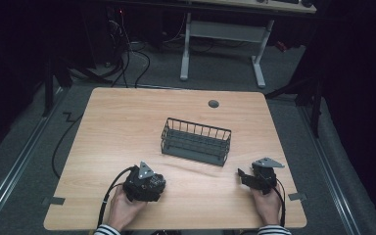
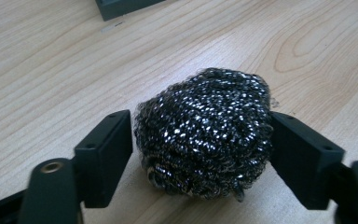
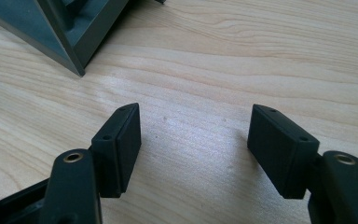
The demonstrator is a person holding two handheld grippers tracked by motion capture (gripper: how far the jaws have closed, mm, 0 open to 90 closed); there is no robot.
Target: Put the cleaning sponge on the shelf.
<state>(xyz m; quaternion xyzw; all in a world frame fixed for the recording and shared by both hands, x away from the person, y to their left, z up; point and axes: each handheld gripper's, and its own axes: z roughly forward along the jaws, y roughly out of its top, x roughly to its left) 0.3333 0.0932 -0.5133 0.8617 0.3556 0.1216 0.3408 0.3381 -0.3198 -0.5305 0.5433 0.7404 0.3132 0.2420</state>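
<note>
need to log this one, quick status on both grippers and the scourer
Left gripper: jaws against both sides of the steel scourer, which sits on the table. Right gripper: jaws open, nothing between. Wire basket mid-table, path to it unobstructed.

high view: above the bench's [image 1: 127, 122] near edge, facing forward and down, far | left claw [image 2: 200, 135] view: low, close, along its jaws | right claw [image 3: 193, 140] view: low, close | shared: wire basket [image 1: 196, 141], bench top
</note>
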